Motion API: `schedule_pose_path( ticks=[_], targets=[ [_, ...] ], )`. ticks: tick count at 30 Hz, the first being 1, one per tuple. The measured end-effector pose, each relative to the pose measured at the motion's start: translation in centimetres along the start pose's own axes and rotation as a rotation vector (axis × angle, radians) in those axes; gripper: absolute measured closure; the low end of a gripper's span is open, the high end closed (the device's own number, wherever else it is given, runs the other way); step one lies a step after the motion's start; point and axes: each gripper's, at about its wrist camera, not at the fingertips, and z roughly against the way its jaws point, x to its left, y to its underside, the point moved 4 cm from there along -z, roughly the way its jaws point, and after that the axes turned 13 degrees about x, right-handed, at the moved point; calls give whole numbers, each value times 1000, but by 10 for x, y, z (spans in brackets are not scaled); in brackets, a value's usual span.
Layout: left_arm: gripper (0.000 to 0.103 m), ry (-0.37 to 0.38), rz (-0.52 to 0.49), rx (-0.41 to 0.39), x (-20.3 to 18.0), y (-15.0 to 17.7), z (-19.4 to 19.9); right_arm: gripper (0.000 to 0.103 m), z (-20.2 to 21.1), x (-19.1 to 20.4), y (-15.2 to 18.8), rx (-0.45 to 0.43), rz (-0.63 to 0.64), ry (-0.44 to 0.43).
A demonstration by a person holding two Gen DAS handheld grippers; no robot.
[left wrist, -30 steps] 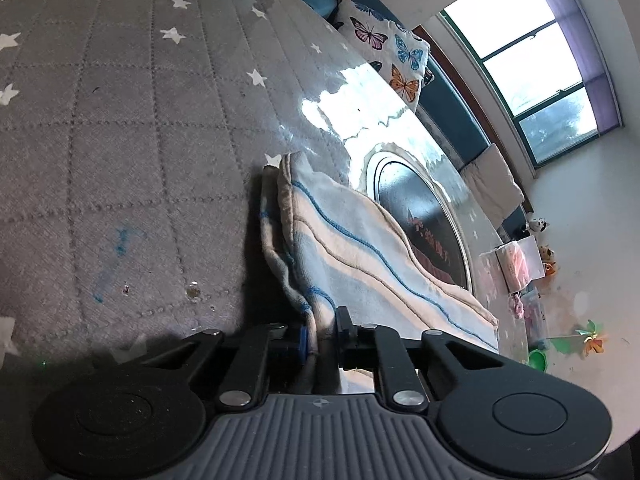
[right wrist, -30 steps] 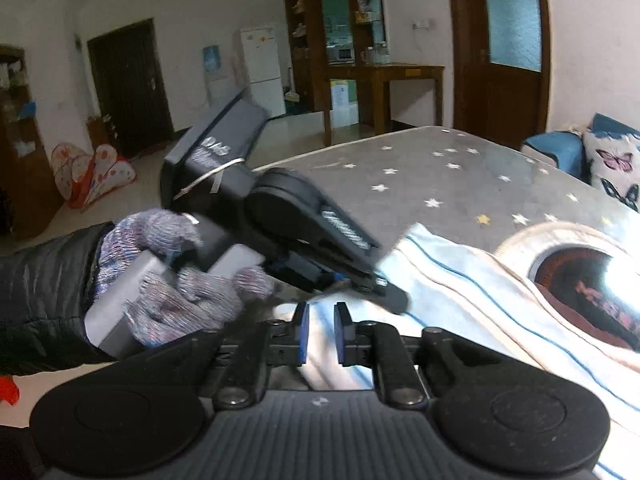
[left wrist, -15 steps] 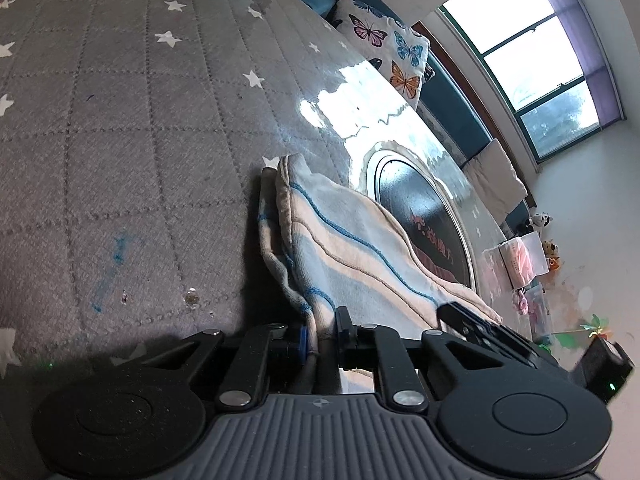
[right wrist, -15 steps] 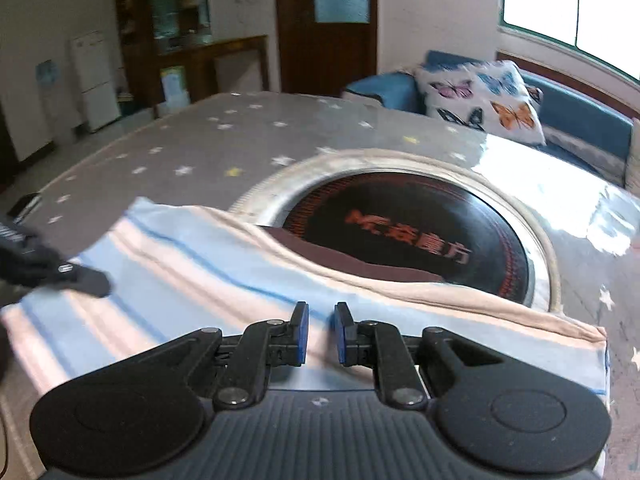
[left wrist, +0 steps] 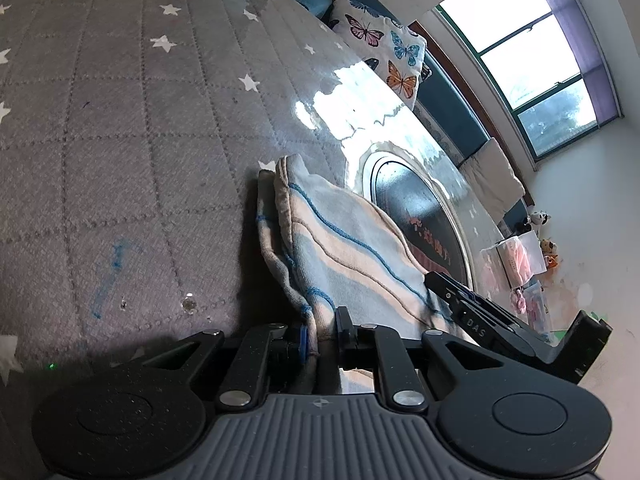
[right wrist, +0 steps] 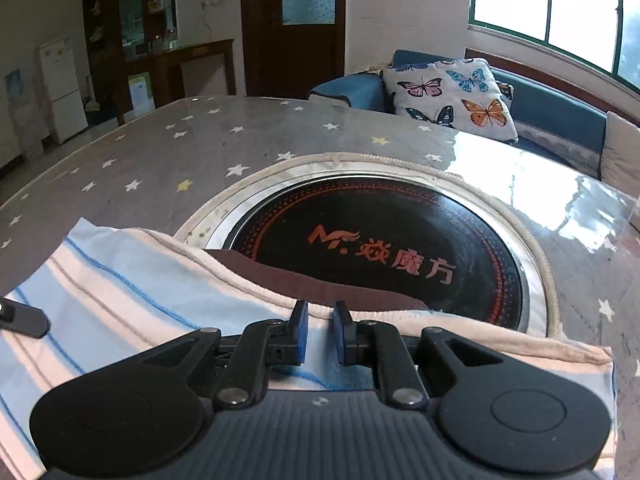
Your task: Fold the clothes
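Note:
A folded striped garment (left wrist: 340,248), pale blue and cream with blue lines, lies on the grey star-patterned table (left wrist: 120,128). My left gripper (left wrist: 322,330) is shut on the garment's near edge, with cloth pinched between its fingers. In the right wrist view the same garment (right wrist: 132,292) spreads under my right gripper (right wrist: 319,330), whose fingers stand a narrow gap apart above the cloth with nothing between them. The right gripper also shows in the left wrist view (left wrist: 500,324), over the garment's right part. The left gripper's fingertip (right wrist: 22,318) pokes in at the right wrist view's left edge.
A round black induction plate (right wrist: 384,252) with orange lettering is set in the table just beyond the garment. A butterfly cushion (right wrist: 448,96) lies on a blue sofa (right wrist: 560,120) behind the table. Boxes and small toys (left wrist: 520,256) sit past the table's far end.
My right gripper swung away from the left hand and came down over the garment facing the induction plate; it has entered the left wrist view. My left gripper kept its hold.

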Motion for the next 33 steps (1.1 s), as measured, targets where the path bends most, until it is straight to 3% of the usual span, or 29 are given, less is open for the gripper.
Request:
schedule_pose_path(
  ticks=[14, 25, 33],
  targets=[
    [89, 6, -11, -27, -15, -1, 11, 89, 0, -2, -7, -10, -18, 29],
    [91, 24, -53, -59, -51, -3, 26, 82, 28, 11, 29, 28, 59, 20],
    [91, 22, -87, -81, -86, -7, 30, 80, 62, 23, 66, 43, 101, -43]
  ],
)
